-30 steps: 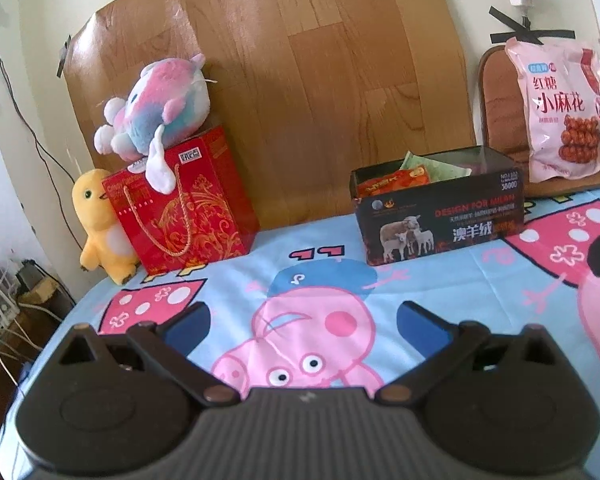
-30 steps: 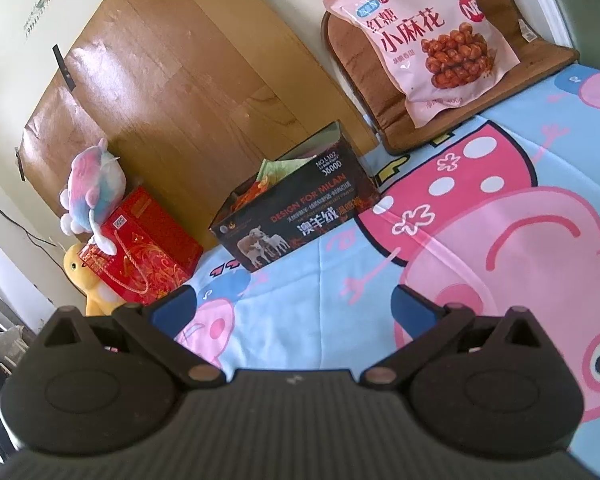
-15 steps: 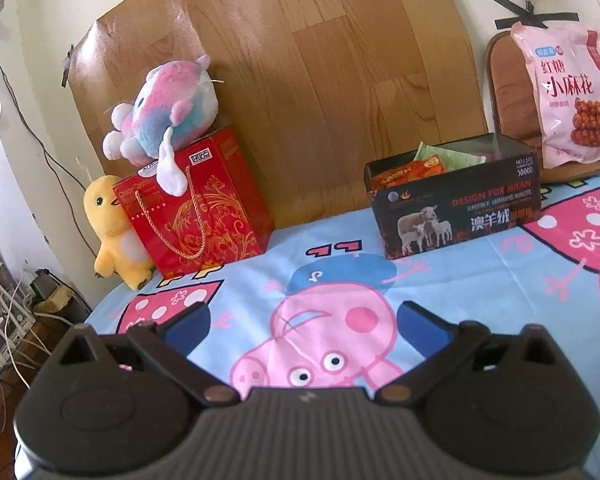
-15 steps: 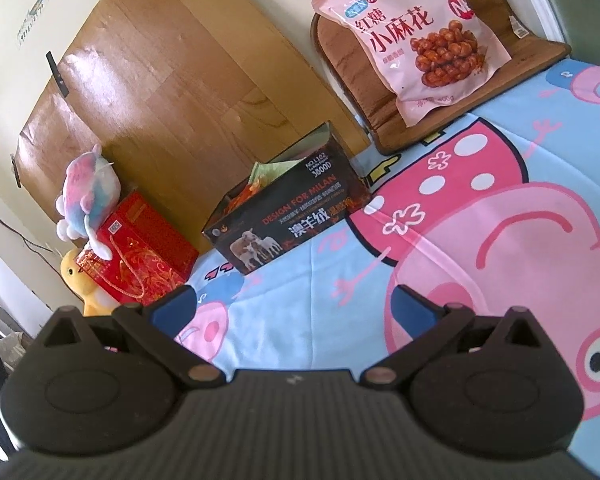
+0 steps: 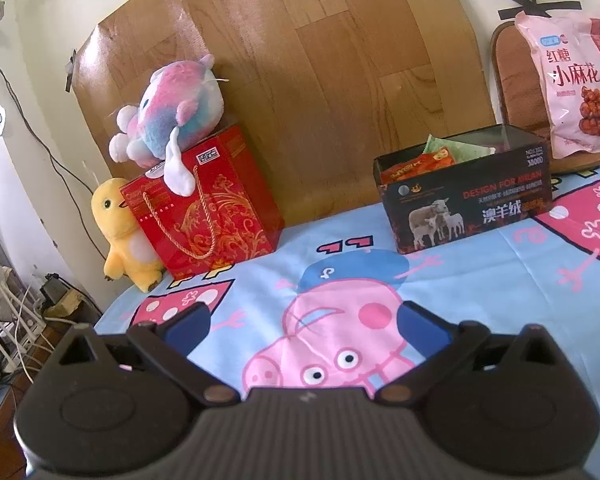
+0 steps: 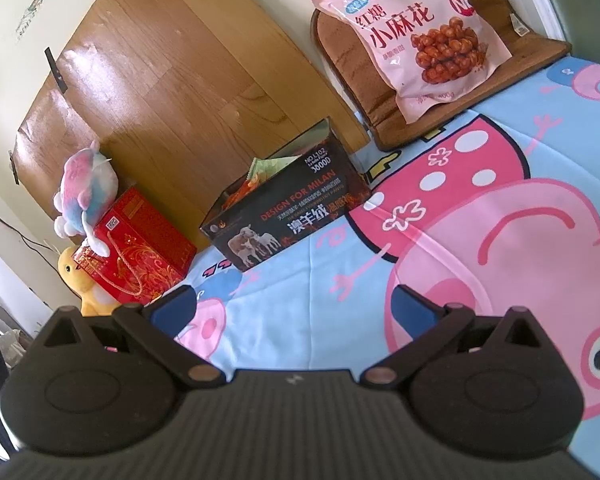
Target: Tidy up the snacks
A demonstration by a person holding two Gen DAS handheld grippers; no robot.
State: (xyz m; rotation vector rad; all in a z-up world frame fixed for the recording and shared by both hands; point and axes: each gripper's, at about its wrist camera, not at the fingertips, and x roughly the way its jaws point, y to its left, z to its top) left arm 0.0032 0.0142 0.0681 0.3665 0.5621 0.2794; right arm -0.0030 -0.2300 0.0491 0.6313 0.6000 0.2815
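Black cardboard box (image 5: 466, 208), rectangular and open-topped, is sitting on the cartoon-print cloth (image 5: 480, 288) and holding crinkled orange and green snack packets (image 5: 418, 164). Glossy pink bag (image 6: 410, 26) is leaning against a brown woven cushion (image 6: 342, 54). Left gripper (image 5: 304, 322) and right gripper (image 6: 294, 306) are hovering with fingers spread wide, gripping nothing; box and bag are lying well beyond both.
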